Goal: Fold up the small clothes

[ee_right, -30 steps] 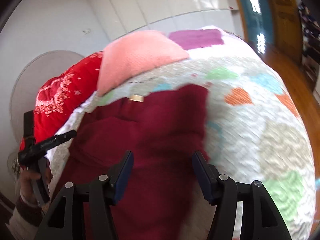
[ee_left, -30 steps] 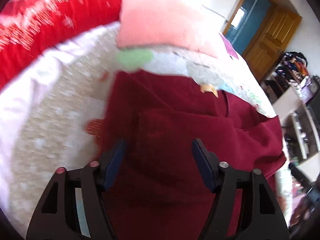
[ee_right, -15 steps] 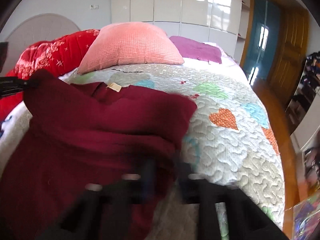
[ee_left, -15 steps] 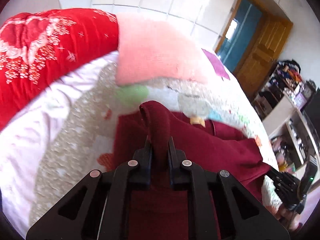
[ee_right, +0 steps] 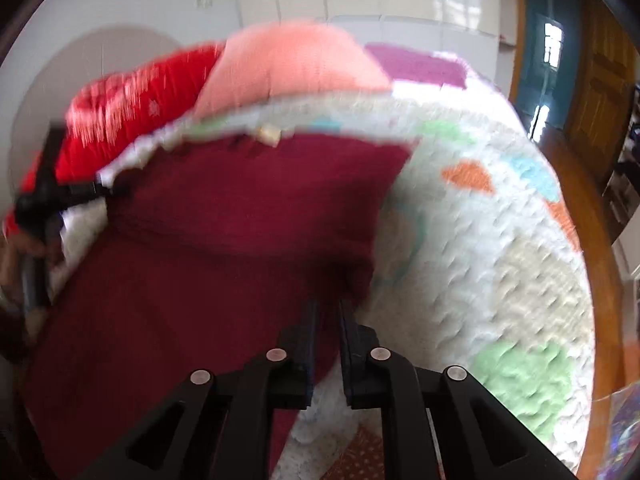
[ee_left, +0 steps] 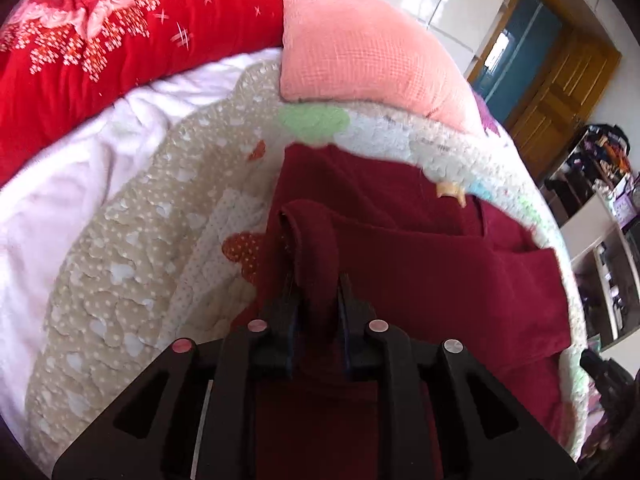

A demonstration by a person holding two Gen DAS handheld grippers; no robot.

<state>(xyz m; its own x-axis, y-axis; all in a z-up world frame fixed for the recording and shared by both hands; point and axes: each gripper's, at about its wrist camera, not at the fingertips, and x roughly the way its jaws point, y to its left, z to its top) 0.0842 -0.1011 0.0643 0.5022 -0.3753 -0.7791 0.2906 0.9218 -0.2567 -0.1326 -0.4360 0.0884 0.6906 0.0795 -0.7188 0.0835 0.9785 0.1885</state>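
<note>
Maroon garment (ee_left: 420,264) rumpled, edge folded over; left gripper (ee_left: 318,304) and right gripper (ee_right: 328,320) pinching fabric, easing open.

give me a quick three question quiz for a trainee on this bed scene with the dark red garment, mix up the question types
1. True or false: the left gripper has a fold of the dark red garment pinched between its fingers.
2. Which lies nearest the garment's tan neck label? A) salmon pillow B) wooden door C) shelves
3. Fill in: the right gripper grips the garment at its ___ edge in the right wrist view.

Key: 1 true. 2 A. 3 right, next to the heart-patterned quilt.
</note>
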